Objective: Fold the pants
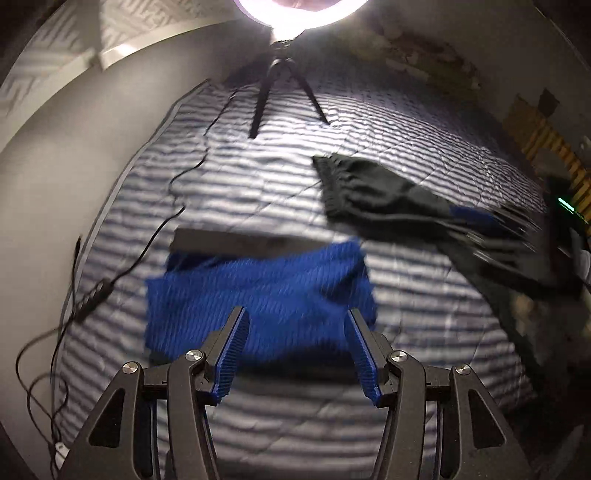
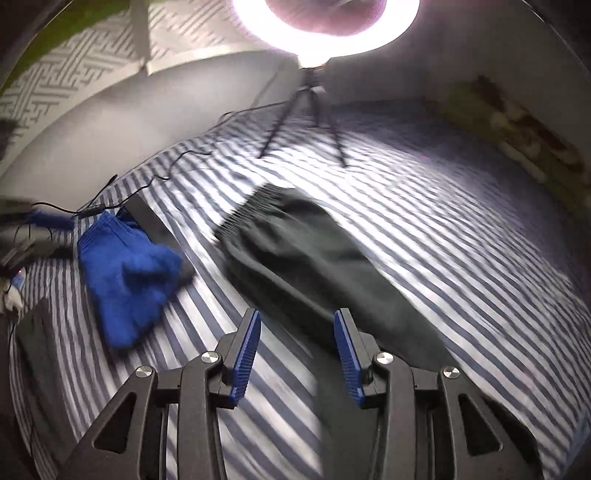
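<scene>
Black pants (image 2: pixel 295 251) lie stretched out on the striped bedspread (image 2: pixel 443 229), waistband at the far end and legs running toward my right gripper (image 2: pixel 297 339). That gripper is open above the leg end with nothing between its blue pads (image 2: pixel 247 350). In the left wrist view the same black pants (image 1: pixel 376 192) lie to the right, their leg end blurred. My left gripper (image 1: pixel 295 339) is open and hovers over a folded blue garment (image 1: pixel 258 295). The blue garment (image 2: pixel 125 273) also shows at the left of the right wrist view.
A ring light (image 2: pixel 325 22) on a black tripod (image 2: pixel 314 110) stands at the bed's far end. Its black cable (image 1: pixel 166 206) trails along the left edge. A dark flat piece (image 1: pixel 236 240) lies behind the blue garment. A grey wall borders the left.
</scene>
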The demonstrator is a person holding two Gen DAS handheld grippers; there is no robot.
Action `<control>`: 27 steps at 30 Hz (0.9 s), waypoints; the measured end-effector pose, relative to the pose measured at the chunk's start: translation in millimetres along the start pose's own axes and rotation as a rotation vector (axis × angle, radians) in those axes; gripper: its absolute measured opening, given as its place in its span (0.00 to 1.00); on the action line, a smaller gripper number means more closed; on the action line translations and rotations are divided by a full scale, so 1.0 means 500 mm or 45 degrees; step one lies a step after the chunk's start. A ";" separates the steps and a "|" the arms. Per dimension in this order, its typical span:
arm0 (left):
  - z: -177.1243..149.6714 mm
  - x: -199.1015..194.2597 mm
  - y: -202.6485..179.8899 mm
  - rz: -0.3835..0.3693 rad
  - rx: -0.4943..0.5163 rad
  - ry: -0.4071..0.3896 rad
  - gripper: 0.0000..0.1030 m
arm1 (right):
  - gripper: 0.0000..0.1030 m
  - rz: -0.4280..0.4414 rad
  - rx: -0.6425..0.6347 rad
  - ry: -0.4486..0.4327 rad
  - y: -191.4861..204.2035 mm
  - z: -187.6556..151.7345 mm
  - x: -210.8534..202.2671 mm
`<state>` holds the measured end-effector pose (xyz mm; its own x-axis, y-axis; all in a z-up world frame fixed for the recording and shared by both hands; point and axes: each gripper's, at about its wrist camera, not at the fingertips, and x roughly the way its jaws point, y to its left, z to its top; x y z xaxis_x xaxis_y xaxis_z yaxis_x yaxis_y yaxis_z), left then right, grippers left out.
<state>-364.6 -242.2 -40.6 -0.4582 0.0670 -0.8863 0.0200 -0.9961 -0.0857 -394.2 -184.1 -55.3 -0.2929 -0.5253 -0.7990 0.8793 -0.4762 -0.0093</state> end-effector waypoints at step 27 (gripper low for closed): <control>-0.065 -0.060 0.121 -0.163 -0.111 -0.110 0.55 | 0.02 0.462 -0.253 -0.134 0.169 0.145 -0.324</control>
<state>-321.0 -302.6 -33.9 -0.5365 0.1837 -0.8237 0.0324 -0.9708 -0.2376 -299.6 -190.4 117.2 0.0213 -0.7076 -0.7063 0.9847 -0.1075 0.1375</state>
